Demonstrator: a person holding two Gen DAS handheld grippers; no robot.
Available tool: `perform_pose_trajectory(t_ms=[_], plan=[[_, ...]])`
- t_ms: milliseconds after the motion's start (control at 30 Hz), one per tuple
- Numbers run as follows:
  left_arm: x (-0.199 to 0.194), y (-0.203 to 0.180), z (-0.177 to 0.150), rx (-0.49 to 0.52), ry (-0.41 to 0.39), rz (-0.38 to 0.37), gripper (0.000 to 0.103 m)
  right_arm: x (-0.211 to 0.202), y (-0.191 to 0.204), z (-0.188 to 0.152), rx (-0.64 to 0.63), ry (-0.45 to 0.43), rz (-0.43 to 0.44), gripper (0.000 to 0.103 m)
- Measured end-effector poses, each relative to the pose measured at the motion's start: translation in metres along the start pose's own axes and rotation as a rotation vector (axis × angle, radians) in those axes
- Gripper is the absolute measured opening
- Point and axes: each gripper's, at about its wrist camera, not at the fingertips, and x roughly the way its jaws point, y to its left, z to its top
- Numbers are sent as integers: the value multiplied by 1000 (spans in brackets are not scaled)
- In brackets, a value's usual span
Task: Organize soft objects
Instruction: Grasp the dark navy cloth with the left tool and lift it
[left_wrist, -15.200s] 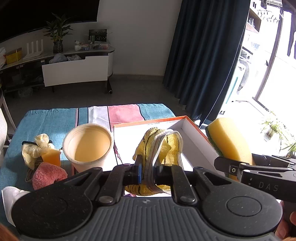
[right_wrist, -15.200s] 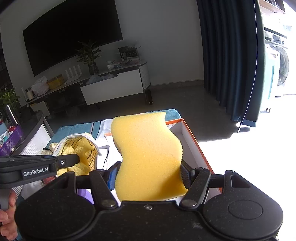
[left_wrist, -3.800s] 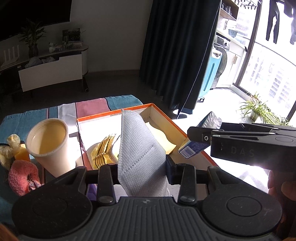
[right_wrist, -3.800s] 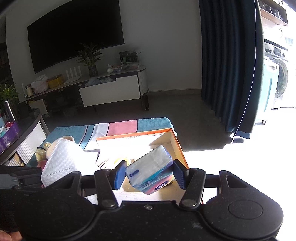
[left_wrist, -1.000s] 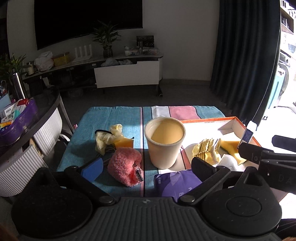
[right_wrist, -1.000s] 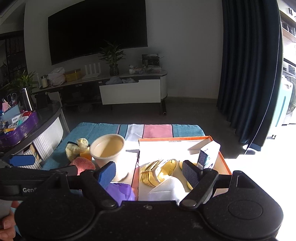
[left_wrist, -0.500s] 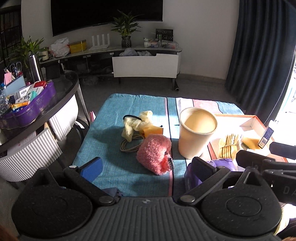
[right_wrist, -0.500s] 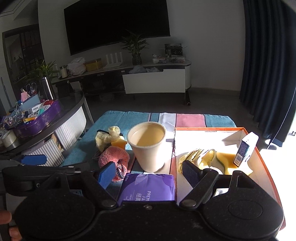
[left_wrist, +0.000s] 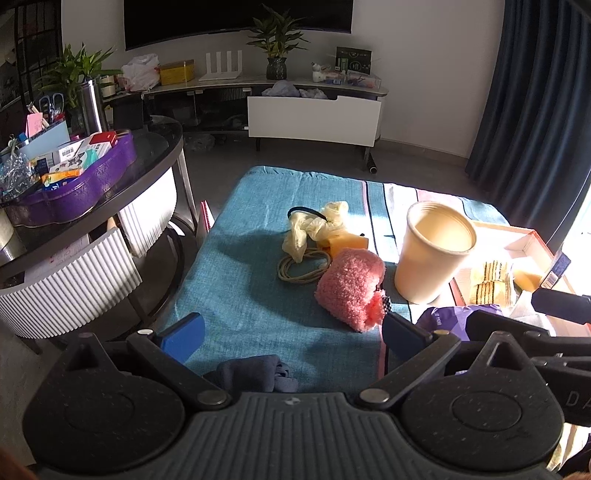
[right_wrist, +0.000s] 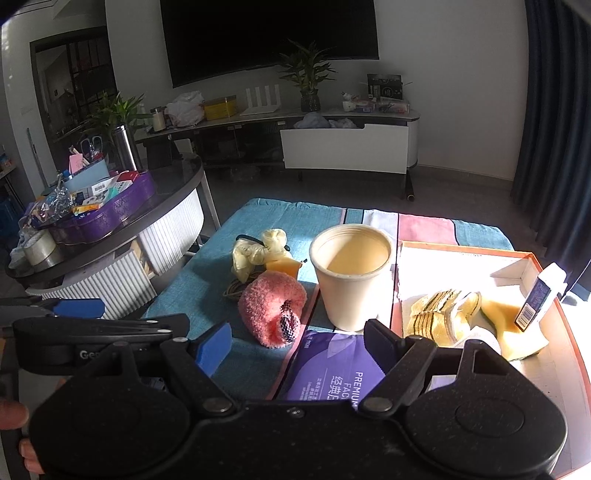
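Both your claws are spread wide and empty right now. Your left claw (left_wrist: 291, 334) hangs over the near edge of the table (left_wrist: 243, 288), with a dark blue fabric bundle (left_wrist: 258, 373) lying just below it between the pads. Ahead of it sits the pink fluffy ball (left_wrist: 349, 288), right beside the tall paper cup (left_wrist: 434, 251). Behind the ball you've got pale yellow gloves (left_wrist: 317, 229), a small orange sponge piece (left_wrist: 349, 243) and a coil of cord (left_wrist: 304, 269) bunched together. Your right claw (right_wrist: 297, 341) hovers over the purple tissue pack (right_wrist: 332, 369), which lies in front of the cup. Off to the right, the orange-rimmed box (right_wrist: 461, 249) holds the striped yellow cloth (right_wrist: 439, 314), the yellow sponge (right_wrist: 517, 328), and a small tissue packet (right_wrist: 541, 299) propped against its far right wall.
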Motion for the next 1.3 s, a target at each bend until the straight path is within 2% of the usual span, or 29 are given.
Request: perform_pose_trajectory(t_ms=[467, 1000, 1167, 1300], plan=[[8, 33, -10, -61, 45, 28, 103, 10, 8, -6, -11, 34, 26, 93], [17, 89, -36, -199, 118, 59, 103, 3, -9, -14, 26, 40, 42, 93], [16, 82, -46, -170, 120, -25, 103, 4, -6, -16, 22, 48, 54, 93], [21, 67, -49, -95, 112, -26, 103, 4, -3, -17, 16, 50, 63, 93]])
